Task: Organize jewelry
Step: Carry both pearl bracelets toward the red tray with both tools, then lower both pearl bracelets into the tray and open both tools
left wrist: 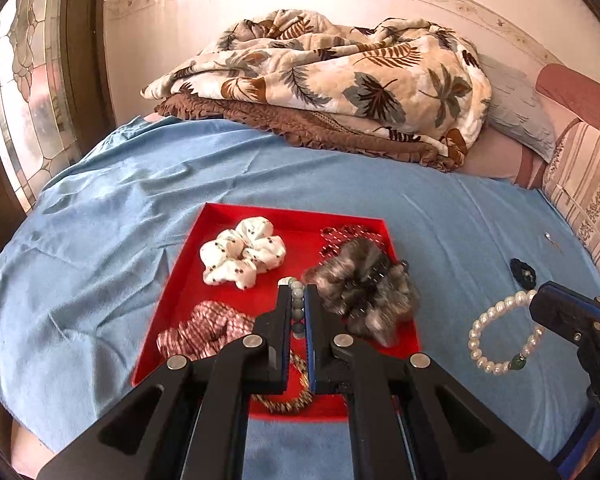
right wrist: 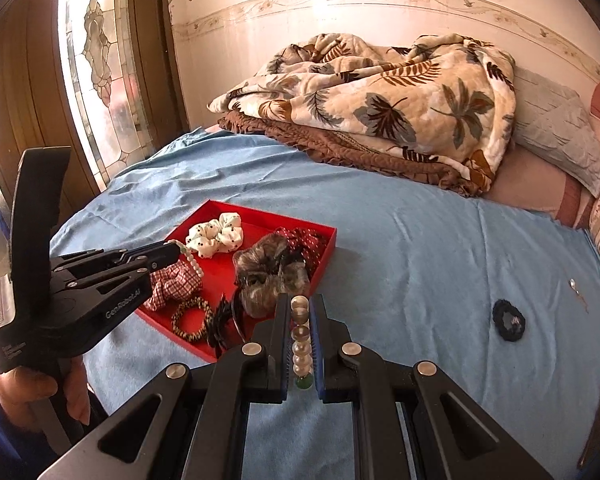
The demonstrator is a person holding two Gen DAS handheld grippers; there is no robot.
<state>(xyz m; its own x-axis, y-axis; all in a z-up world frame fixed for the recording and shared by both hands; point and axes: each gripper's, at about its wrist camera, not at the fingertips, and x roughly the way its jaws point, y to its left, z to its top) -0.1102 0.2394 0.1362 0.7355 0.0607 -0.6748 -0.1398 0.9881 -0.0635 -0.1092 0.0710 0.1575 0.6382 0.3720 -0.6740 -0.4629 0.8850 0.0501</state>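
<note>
Left gripper (left wrist: 298, 292) clamped on a pale green bead bracelet (left wrist: 297, 304), jaws closed flat against the strand, held above the red tray (left wrist: 180, 280); in the right wrist view the loose part of that strand hangs down toward the checked scrunchie (right wrist: 172, 282). Right gripper (right wrist: 300, 304) clamped on the pearl bracelet (right wrist: 301, 350), jaws pressed against a single column of pearls with a green bead at the bottom; in the left wrist view most of the loop lies on the blue bedsheet (left wrist: 420, 208), beside the tray and outside it. Tray already crowded: white dotted scrunchie (left wrist: 242, 254), grey fur scrunchie (left wrist: 364, 284), red dotted scrunchie (left wrist: 350, 234), woven brown bracelet (right wrist: 192, 318), black clip (right wrist: 222, 324). Probable hazards as follows. Slip risk: round, smooth beads gripped on a narrow line, likely to roll out under any sideways tug. Snag risk: dangling green strand liable to catch on scrunchie fabric or on the tray wall during lowering. Tangle risk: two bead loops released close together likely to interlock. Collision risk: both grippers converging on the same small tray. Tray shift possible on soft bedding if pressed at one edge. Dark round item (right wrist: 509, 320) and small pin (right wrist: 576, 286) well apart on the sheet, easily overlooked.
</note>
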